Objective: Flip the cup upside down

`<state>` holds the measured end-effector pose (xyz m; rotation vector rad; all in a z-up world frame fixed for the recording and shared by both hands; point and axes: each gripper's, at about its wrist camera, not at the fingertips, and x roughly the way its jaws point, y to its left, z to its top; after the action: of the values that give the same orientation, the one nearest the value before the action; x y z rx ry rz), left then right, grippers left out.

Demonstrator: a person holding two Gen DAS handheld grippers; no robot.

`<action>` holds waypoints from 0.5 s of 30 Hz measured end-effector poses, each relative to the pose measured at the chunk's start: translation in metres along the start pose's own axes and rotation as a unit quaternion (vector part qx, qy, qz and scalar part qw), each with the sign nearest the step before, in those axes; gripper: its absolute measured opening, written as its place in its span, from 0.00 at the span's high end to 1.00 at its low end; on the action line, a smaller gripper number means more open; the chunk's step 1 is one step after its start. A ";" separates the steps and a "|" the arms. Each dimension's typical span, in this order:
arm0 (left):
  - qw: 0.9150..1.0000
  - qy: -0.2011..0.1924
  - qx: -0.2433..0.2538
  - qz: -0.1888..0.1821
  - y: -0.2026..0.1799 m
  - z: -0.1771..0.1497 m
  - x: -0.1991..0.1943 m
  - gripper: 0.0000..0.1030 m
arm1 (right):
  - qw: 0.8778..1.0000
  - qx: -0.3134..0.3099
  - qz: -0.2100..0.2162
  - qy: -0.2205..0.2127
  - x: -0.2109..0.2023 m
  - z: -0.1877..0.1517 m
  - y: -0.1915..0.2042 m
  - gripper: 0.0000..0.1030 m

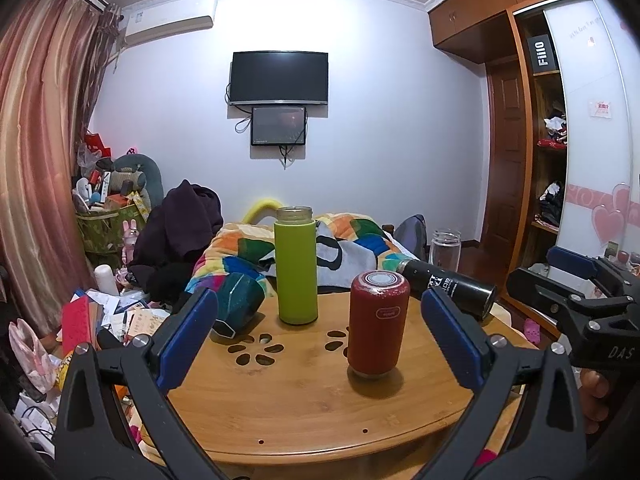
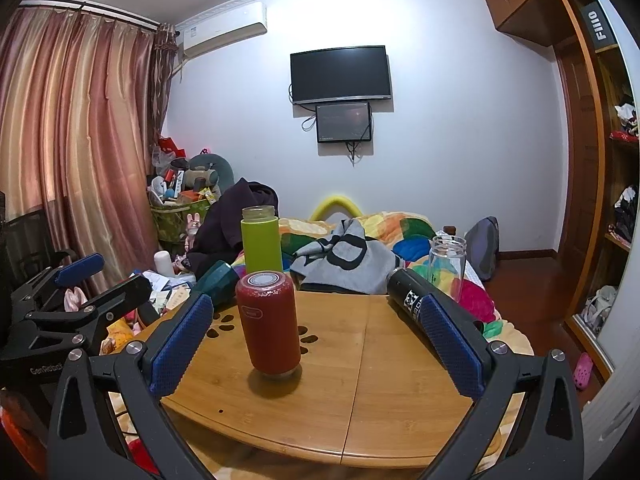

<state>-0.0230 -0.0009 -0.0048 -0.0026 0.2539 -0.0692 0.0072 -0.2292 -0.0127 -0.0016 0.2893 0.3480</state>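
Observation:
A red cup (image 1: pixel 377 325) stands on the round wooden table (image 1: pixel 304 408), its flat base end facing up; it also shows in the right wrist view (image 2: pixel 269 324). A green bottle (image 1: pixel 295 266) stands upright behind it with its mouth open. A dark teal cup (image 1: pixel 237 305) lies on its side at the table's left. A black bottle (image 1: pixel 448 289) lies on its side at the right. My left gripper (image 1: pixel 318 336) is open and empty, in front of the red cup. My right gripper (image 2: pixel 316 340) is open and empty, with the red cup between its fingers but farther off.
A clear glass bottle (image 2: pixel 447 262) stands past the table's right edge. A bed with a colourful blanket (image 2: pixel 384 236) lies behind the table. Clutter and a basket (image 1: pixel 108 232) fill the left floor. A wardrobe (image 1: pixel 540 152) stands at the right.

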 end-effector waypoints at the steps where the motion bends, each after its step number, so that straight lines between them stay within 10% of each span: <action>1: 1.000 0.000 -0.001 0.000 0.000 0.000 0.000 0.00 | 1.000 0.001 0.000 0.000 0.000 0.000 -0.001 0.00; 15: 1.000 -0.003 -0.002 -0.004 0.001 0.002 -0.004 0.00 | 1.000 0.000 0.001 0.000 0.000 0.000 0.000 0.00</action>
<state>-0.0267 0.0001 -0.0018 -0.0088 0.2475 -0.0764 0.0066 -0.2290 -0.0125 -0.0018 0.2889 0.3495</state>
